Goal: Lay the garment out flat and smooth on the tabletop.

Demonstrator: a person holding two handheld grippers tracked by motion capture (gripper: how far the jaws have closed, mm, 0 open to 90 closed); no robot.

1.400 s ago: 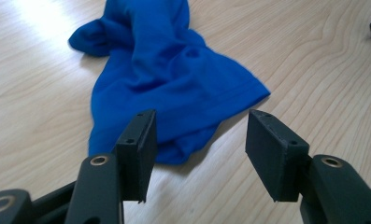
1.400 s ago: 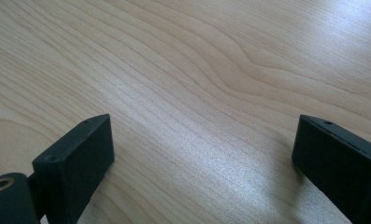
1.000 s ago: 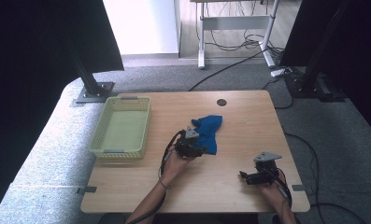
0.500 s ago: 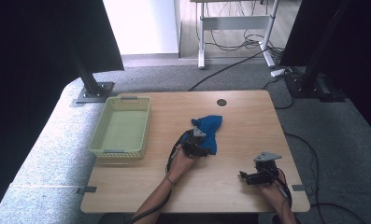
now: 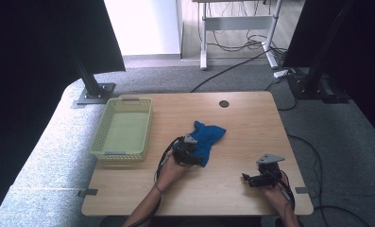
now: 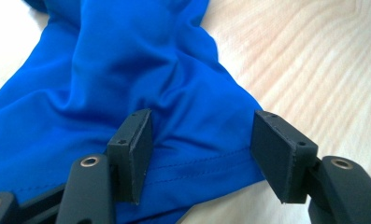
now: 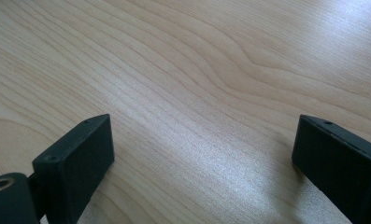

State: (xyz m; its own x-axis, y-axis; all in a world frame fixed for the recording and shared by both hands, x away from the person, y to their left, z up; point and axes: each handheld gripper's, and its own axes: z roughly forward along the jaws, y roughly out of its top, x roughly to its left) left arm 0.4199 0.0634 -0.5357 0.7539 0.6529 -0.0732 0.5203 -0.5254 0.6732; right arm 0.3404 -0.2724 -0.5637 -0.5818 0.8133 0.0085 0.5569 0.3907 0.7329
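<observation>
Far left of the surface (image 5: 232,187): pale green basket (image 5: 103,152), near wall facing me, standing well apart from the work. Next right, blue cloth (image 5: 208,138), bunched near the middle of the surface; its near corner is covered by the left tool (image 5: 191,152) in the high view, so how the hem lies there is hard to make out from above. Left gripper view: left tool (image 6: 197,151) jaws stand wide apart, straddling the stitched hem of the cloth (image 6: 127,84), nothing clamped; the cloth's upper and left parts are cut off by the frame. Left forearm comes in from the bottom edge, angled up and right, hand wrapped on the tool. Far right: right tool (image 5: 252,178) low near the front edge, pointing left, hand partly cut off at the bottom. Right gripper view: right tool (image 7: 202,154) jaws wide apart over bare wood, holding nothing.
</observation>
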